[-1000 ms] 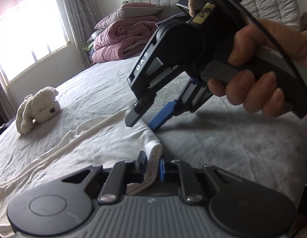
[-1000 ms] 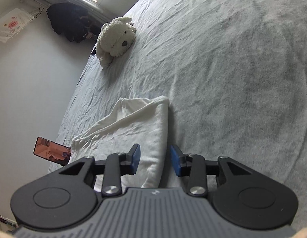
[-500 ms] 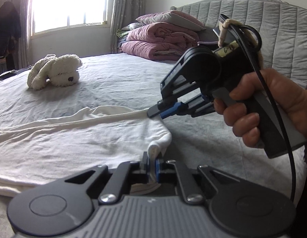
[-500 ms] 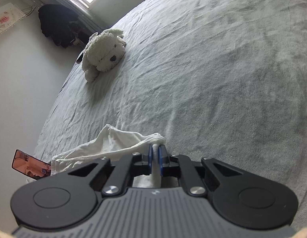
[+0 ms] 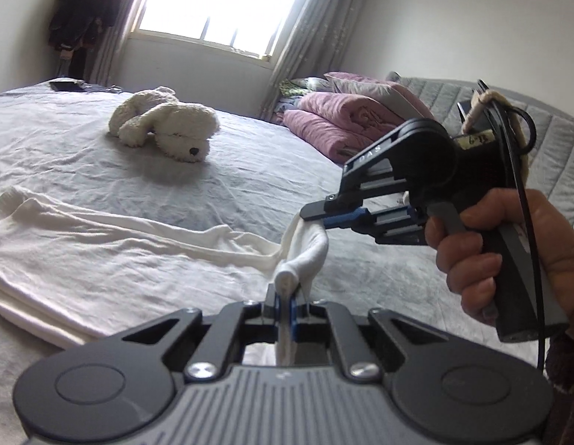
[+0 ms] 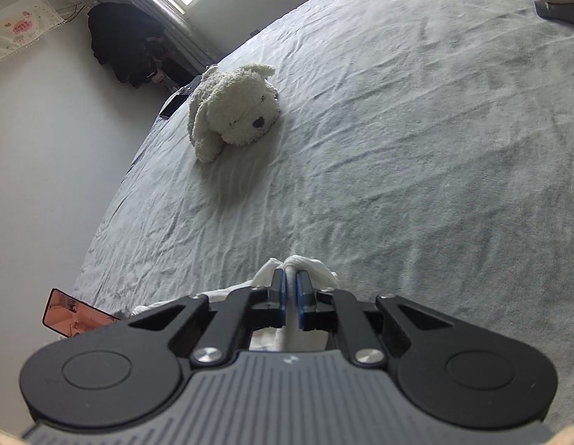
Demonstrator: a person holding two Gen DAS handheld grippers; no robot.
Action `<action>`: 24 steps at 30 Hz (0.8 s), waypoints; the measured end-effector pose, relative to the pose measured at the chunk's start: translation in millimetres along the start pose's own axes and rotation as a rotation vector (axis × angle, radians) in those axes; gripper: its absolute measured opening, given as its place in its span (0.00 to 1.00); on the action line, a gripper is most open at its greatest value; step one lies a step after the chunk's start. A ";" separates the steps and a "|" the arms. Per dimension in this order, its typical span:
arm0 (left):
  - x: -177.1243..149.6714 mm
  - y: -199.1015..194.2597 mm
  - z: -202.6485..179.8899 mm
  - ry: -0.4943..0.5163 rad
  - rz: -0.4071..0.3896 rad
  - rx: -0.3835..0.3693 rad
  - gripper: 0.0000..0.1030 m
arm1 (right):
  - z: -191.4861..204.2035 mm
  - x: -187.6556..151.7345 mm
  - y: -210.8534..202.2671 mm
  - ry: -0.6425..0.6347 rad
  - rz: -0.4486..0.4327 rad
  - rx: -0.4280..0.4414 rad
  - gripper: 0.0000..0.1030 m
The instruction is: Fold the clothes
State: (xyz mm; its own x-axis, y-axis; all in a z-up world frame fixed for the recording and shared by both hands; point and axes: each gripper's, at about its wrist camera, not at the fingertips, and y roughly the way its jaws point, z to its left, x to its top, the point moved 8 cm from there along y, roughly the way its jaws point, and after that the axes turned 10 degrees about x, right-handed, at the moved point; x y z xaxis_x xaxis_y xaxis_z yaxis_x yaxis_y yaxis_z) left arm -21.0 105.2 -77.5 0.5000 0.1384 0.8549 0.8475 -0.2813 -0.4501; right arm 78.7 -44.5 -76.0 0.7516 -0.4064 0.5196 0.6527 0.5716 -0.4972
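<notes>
We clamp the left gripper (image 5: 285, 302) and right gripper (image 5: 325, 218) on adjacent corners of the white garment (image 5: 101, 259), raising its edge to fold it.

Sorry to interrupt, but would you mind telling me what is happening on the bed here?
A person is folding a white garment on the grey bed with two handheld grippers. The left gripper and right gripper are each shut on neighbouring bits of one end, raised off the bed. A plush dog lies beyond, untouched.

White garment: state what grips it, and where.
Both grippers hold the white garment: left gripper and right gripper each pinch a bunched end edge.
</notes>
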 end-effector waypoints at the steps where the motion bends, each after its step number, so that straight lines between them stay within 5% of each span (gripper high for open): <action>1: 3.3 -1.0 6.2 -0.027 -0.007 0.011 0.05 | 4.8 1.2 4.2 -0.001 0.000 0.004 0.09; 24: 34.2 -24.5 154.1 -0.441 -0.069 0.341 0.04 | 112.8 -23.5 141.1 -0.118 0.130 0.122 0.08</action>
State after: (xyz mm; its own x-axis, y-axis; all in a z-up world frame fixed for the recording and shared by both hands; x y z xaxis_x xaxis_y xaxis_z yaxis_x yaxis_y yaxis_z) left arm 2.8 263.2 -77.0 0.4063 0.5500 0.7297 0.8539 0.0556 -0.5174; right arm 142.4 126.2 -80.1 0.8076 -0.2415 0.5381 0.5295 0.6987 -0.4811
